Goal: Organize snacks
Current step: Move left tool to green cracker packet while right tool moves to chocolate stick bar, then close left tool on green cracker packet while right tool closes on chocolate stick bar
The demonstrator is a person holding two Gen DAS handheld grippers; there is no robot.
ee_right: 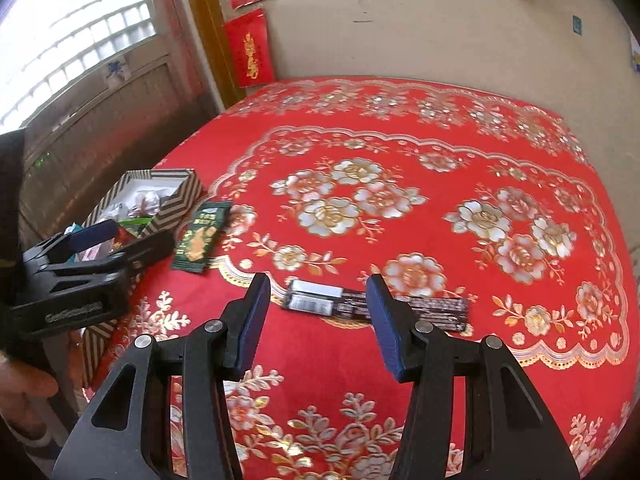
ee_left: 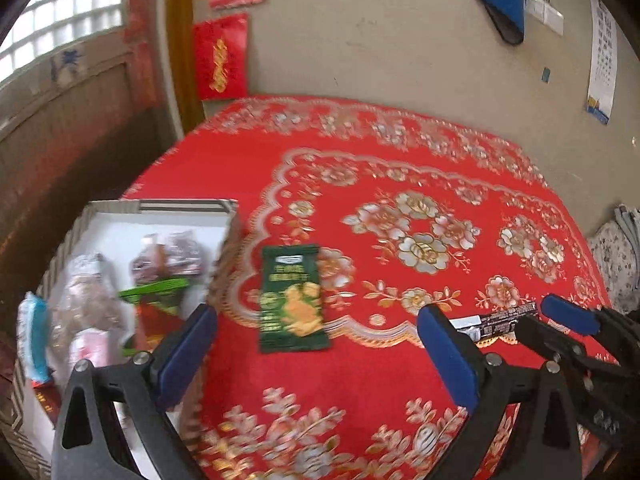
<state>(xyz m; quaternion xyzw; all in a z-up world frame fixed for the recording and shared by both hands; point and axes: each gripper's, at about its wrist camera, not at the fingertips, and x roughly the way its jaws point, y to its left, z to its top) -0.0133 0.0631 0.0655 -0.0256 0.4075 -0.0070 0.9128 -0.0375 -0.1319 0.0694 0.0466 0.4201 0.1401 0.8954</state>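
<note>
Left wrist view: left claw (ee_left: pixel 316 354) spread wide and empty, pads clear of everything, pitched down over the red floral cloth of the surface (ee_left: pixel 400 152). Dark green snack packet (ee_left: pixel 293 298) flat on the cloth, framed between the two fingers but untouched; lies just beside the right wall of the striped box (ee_left: pixel 176 205). Box at the left edge of the surface, already loaded with several wrapped snacks, hence judged the collection point. Packet's place beside the box suggests the next item for the left side, though not yet gripped.

Right wrist view: right claw (ee_right: pixel 318 322) partly parted, nothing between the pads, aimed down at the long dark bar packet (ee_right: pixel 376 306). Bar flat on the cloth, crosswise to the fingers, beyond the tips; contact not seen. Orientation judged workable for a pinch across its narrow width.

Division of work apparent: one loose item per claw. Risk noted: thin flat wrappers on cloth, pads liable to slide over or drag fabric.
</note>
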